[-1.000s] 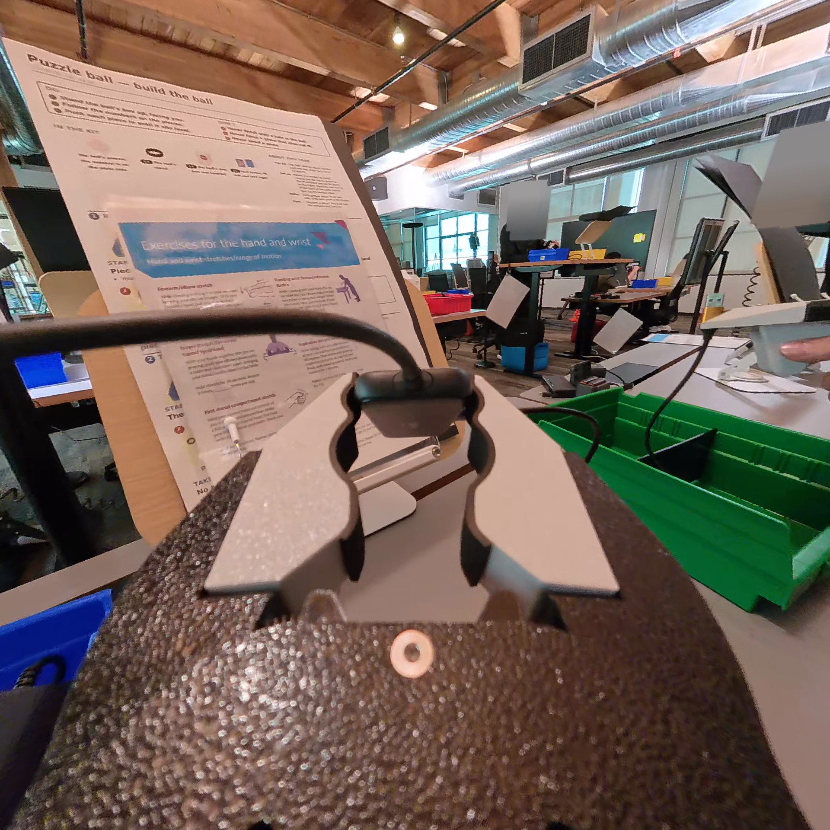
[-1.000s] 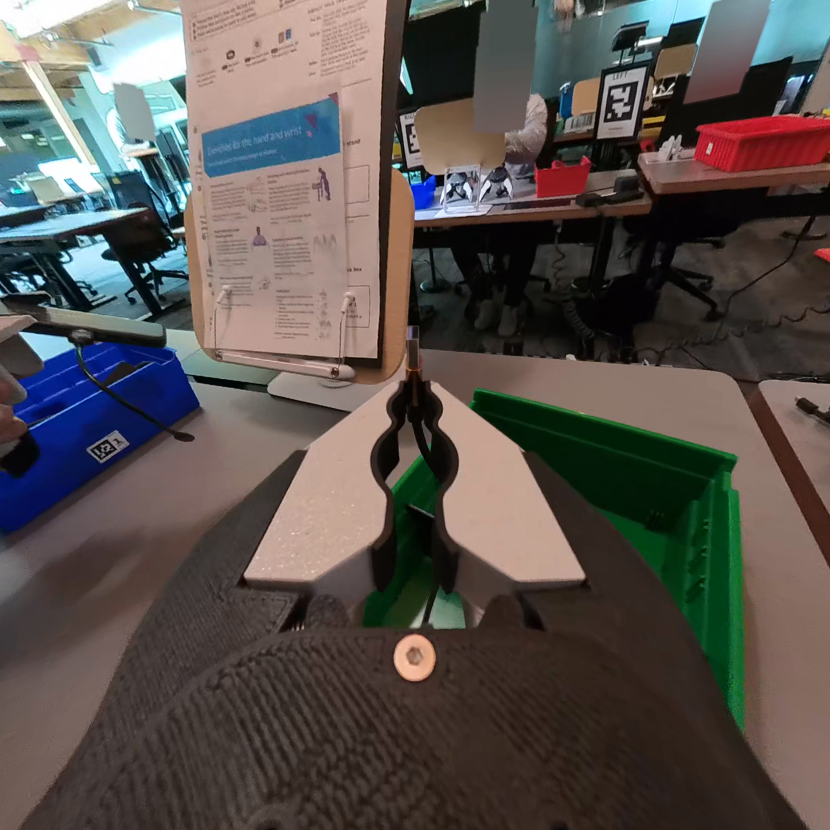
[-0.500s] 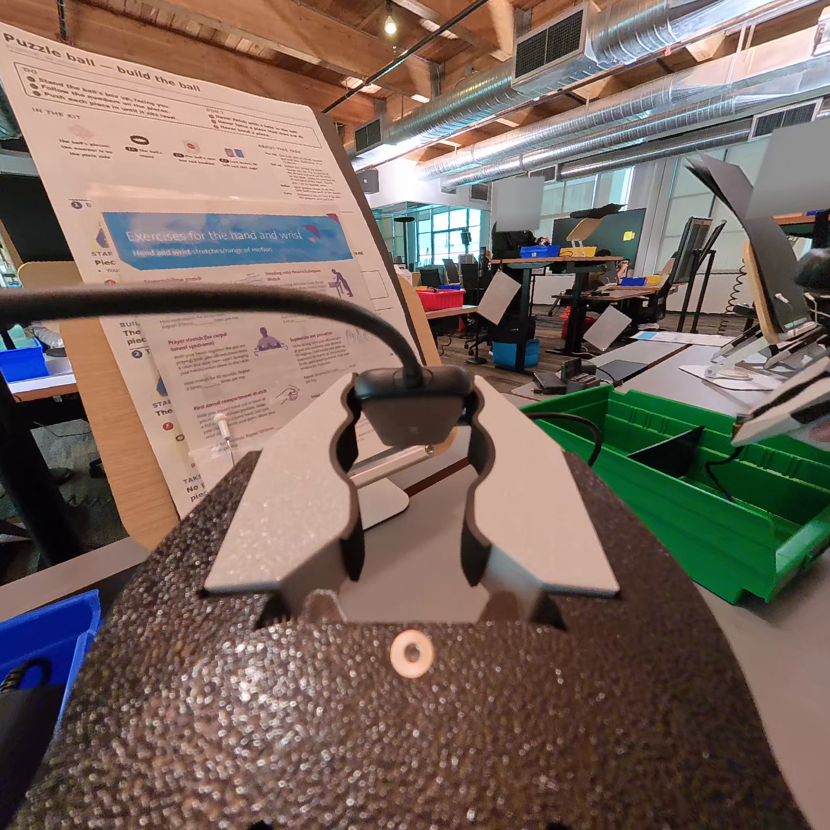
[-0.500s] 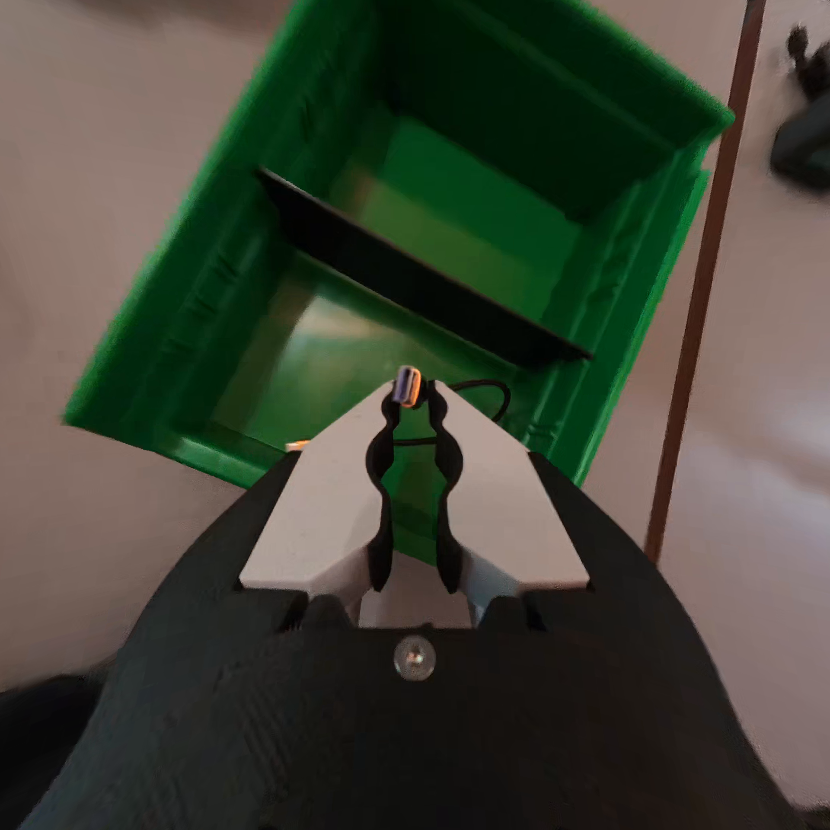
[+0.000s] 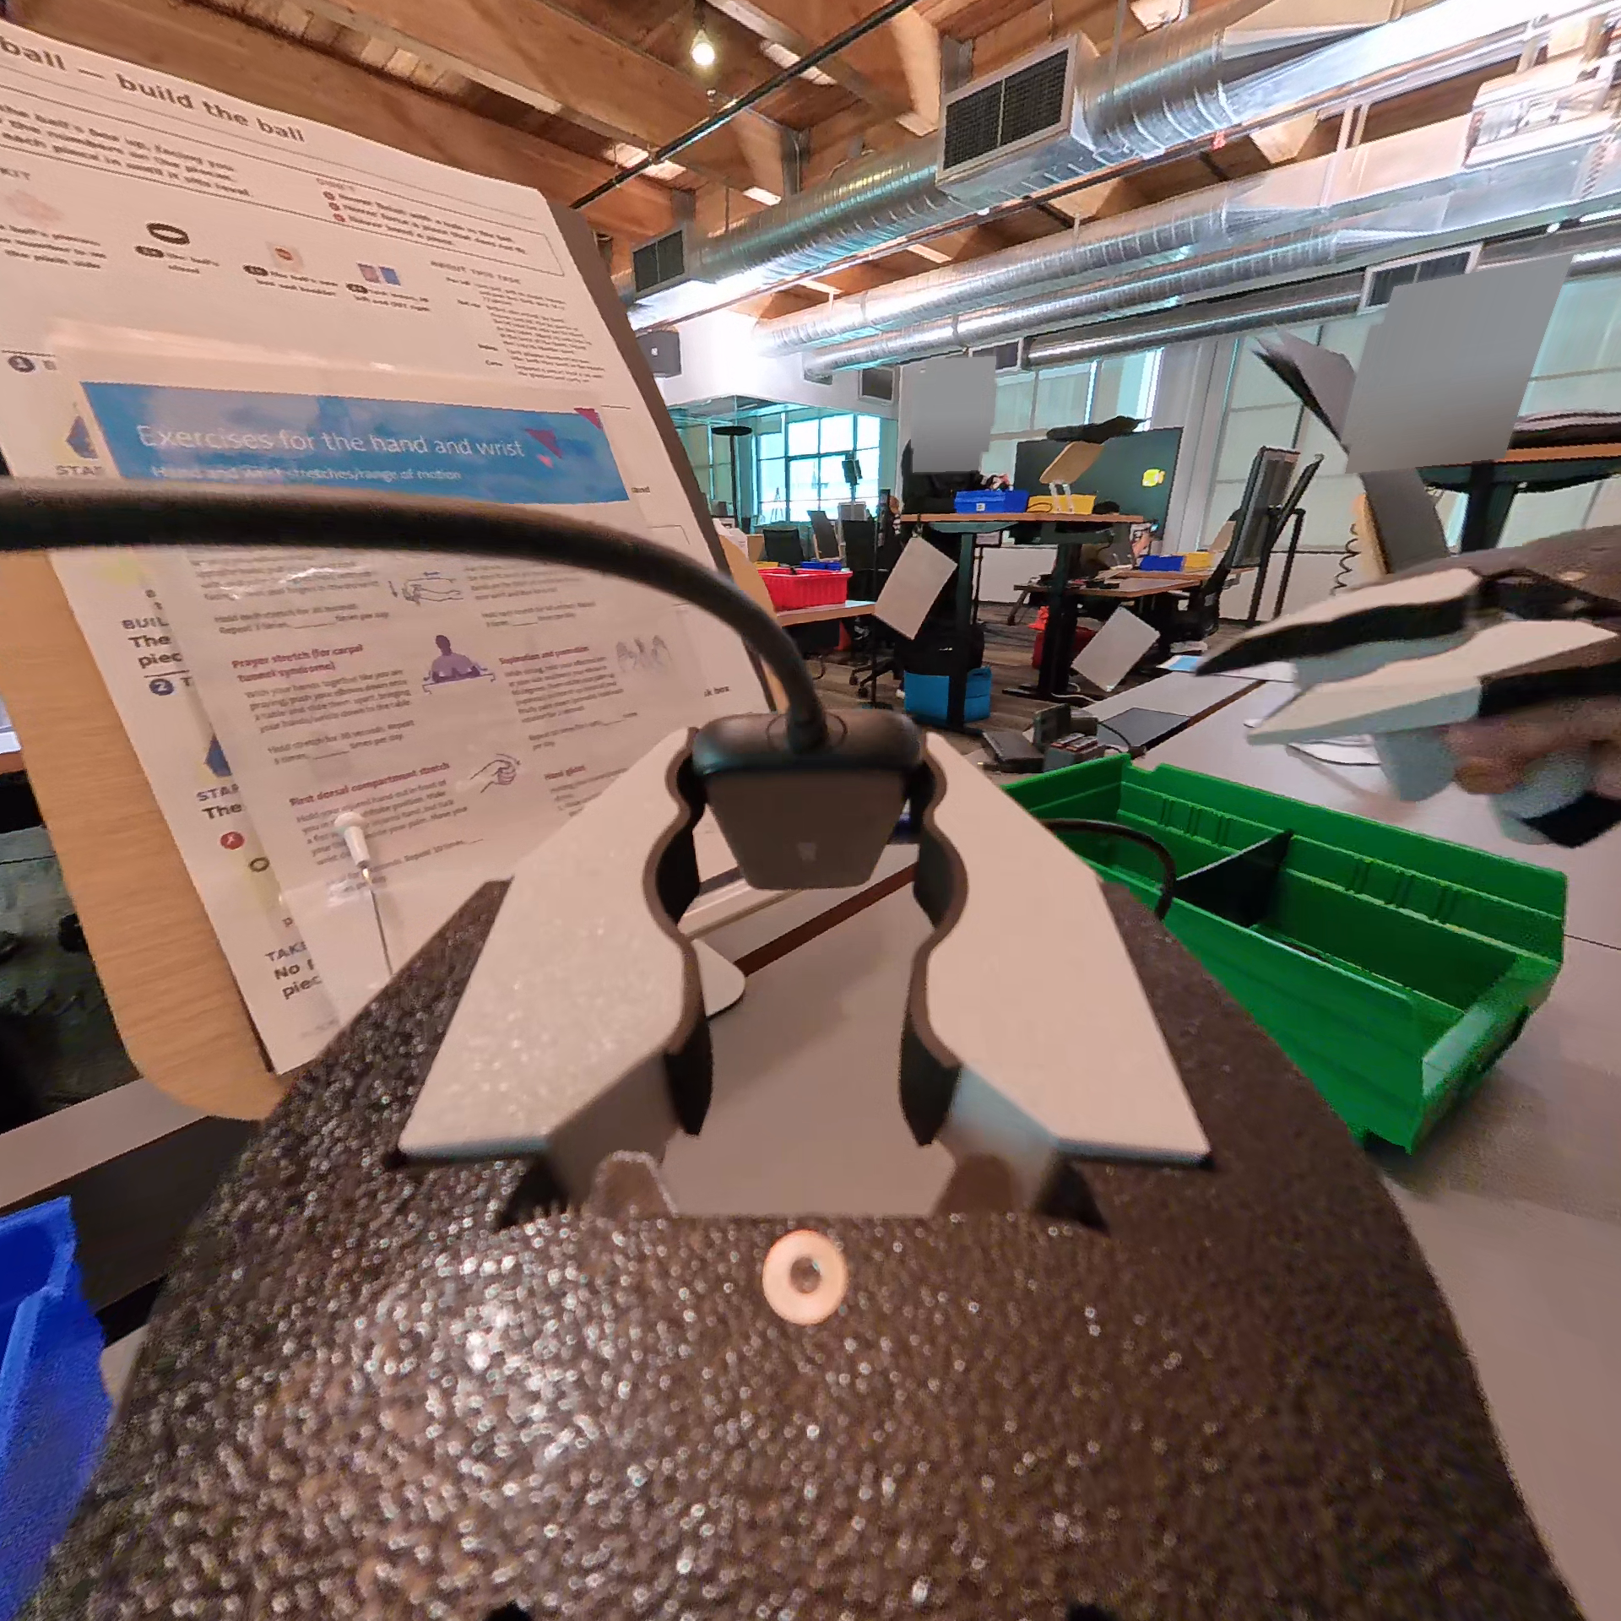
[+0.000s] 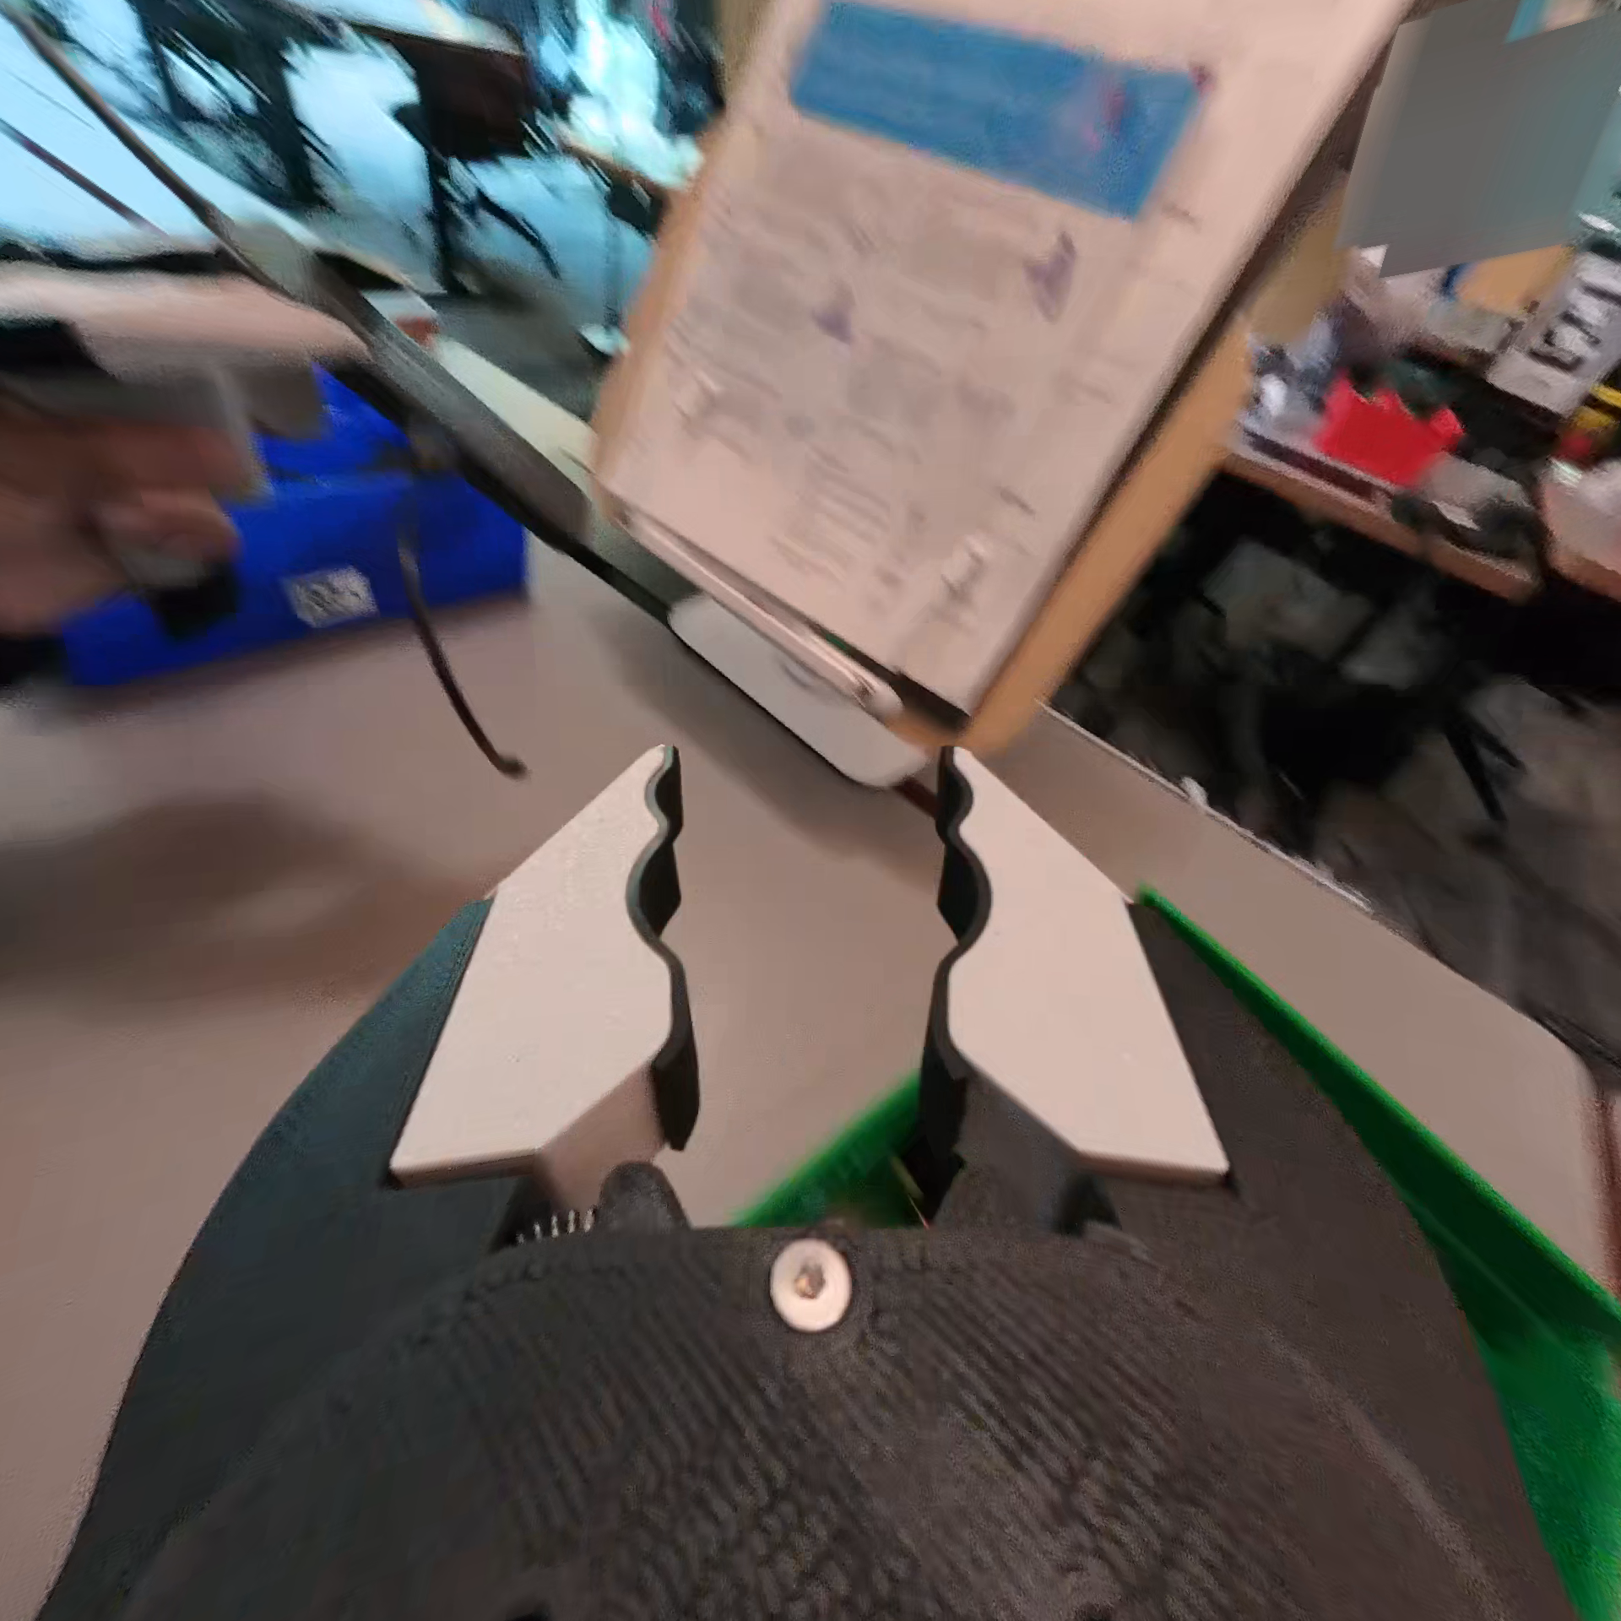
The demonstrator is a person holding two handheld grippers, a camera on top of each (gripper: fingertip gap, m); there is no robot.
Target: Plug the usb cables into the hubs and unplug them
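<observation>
The left gripper (image 5: 805, 772) clamps a dark USB hub (image 5: 803, 811) at its fingertips, held above the grey table (image 5: 1491, 1228); the hub's black cable (image 5: 439, 526) arcs away to the left. The right gripper (image 6: 807, 763) is empty, its jaws spread, over the near edge of the green divided bin (image 5: 1368, 956). A clipboard stand with printed sheets (image 5: 333, 544) rises close ahead, and a blue bin (image 6: 351, 544) sits at the left. Open office desks stretch beyond.

Ahead of my right hand-held gripper (image 6: 807, 772) bare surface (image 6: 263, 877) lies free, with the document stand (image 6: 921, 395) blocking beyond and the green bin (image 6: 1316, 1096) just beneath-right.
</observation>
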